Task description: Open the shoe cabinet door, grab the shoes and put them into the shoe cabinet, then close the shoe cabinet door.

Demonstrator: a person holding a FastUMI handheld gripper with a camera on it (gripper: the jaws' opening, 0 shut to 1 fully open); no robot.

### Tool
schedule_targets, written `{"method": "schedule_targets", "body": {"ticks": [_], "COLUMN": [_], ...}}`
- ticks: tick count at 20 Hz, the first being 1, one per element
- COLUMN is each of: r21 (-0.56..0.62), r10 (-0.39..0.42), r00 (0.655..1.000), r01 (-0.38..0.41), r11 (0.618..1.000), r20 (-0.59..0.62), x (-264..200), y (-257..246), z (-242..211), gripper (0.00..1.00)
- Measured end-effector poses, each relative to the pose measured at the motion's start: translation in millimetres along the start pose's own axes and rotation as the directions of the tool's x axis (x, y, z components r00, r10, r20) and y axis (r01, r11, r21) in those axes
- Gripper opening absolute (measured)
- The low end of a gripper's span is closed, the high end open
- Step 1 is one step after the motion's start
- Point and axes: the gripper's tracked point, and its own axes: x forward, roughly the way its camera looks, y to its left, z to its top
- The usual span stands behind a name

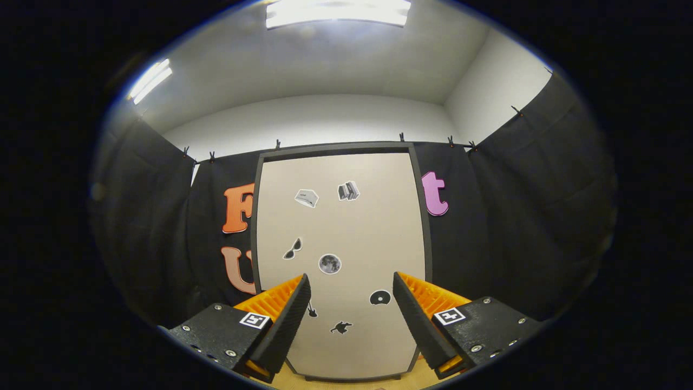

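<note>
The shoe cabinet (346,227) stands straight ahead against the black cloth wall. Its beige door, set in a dark frame, is closed and carries several small stickers. My gripper (352,284) is open, its two fingers spread wide with nothing between them. The fingers point at the lower half of the door and stand some way short of it. Between the fingers I see the door's lower stickers.
Black cloth walls (520,227) close in the booth on both sides of the cabinet. A strip of wooden floor (346,383) runs below the cabinet's bottom edge. White wall and ceiling lights (335,13) are above.
</note>
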Motion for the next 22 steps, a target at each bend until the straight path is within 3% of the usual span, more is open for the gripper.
{"method": "schedule_targets", "body": {"ticks": [11, 19, 22], "r21": [0.013, 0.029, 0.013], "r10": [0.088, 0.18, 0.169], "r00": [0.994, 0.966, 0.953], "r01": [-0.087, -0.177, -0.171], "r11": [0.996, 0.984, 0.985], "r20": [-0.065, -0.188, -0.25], "x": [22, 53, 68], "y": [61, 135, 152], "z": [-38, -99, -127], "gripper": [0.95, 0.95, 0.94]}}
